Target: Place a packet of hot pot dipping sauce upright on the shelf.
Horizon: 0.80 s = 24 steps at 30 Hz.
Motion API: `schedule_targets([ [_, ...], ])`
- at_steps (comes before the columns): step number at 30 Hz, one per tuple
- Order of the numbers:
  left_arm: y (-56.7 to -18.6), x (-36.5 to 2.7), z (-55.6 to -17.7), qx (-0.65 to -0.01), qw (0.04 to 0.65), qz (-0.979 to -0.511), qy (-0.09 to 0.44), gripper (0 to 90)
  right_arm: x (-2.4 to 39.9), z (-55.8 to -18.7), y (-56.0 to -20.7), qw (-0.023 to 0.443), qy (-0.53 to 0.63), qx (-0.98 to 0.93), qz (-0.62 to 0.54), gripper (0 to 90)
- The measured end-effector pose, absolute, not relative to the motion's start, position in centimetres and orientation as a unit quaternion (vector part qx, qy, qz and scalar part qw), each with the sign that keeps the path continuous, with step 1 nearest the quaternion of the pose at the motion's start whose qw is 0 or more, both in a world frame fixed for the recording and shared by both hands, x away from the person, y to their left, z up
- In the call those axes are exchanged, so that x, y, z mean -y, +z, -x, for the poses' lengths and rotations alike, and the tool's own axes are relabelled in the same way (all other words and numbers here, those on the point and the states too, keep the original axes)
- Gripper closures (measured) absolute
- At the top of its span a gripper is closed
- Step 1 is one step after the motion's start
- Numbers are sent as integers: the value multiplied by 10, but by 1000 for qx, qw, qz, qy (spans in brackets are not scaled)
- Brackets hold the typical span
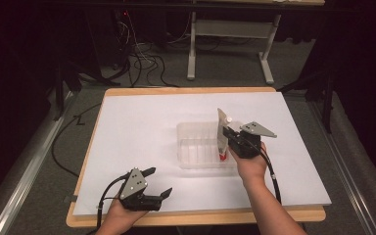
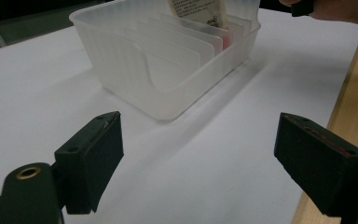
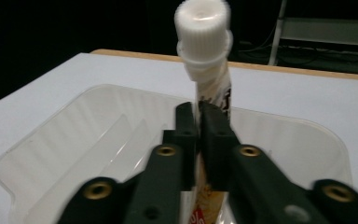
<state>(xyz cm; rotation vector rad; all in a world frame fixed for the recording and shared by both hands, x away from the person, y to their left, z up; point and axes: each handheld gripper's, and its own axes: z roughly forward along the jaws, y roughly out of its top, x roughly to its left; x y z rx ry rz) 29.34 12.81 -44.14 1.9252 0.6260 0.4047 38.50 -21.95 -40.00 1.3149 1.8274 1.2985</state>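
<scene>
A clear plastic bin (image 1: 187,128) with several upright dividers stands mid-table. A flat spouted pouch (image 1: 222,131) with a white screw cap and red print at its foot stands upright at the bin's right end. My right gripper (image 1: 228,134) is shut on the pouch from the right. In the right gripper view its jaws (image 3: 199,125) pinch the pouch (image 3: 204,35) just below the cap, over the bin (image 3: 51,133). My left gripper (image 1: 159,182) rests open near the front edge, nothing between its jaws (image 2: 198,158). Ahead of it are the bin (image 2: 135,60) and the pouch (image 2: 198,9).
A white sheet (image 1: 137,127) covers the wooden table (image 1: 196,216). Behind the table on the carpet stand a white desk frame (image 1: 192,54) and a tangle of cables (image 1: 144,61). The person's right hand (image 2: 340,11) is at the bin's far side.
</scene>
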Motion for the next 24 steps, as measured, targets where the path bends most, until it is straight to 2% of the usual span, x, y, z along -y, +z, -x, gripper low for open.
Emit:
schedule_targets([
  [14, -442, -126, -293, -257, 512, -803, 166, 163, 219, -353, -410, 259, 490, -688, -470, 900],
  [24, -443, -126, -294, -259, 511, -803, 165, 163, 225, -344, -416, 253, 495, -686, -469, 894],
])
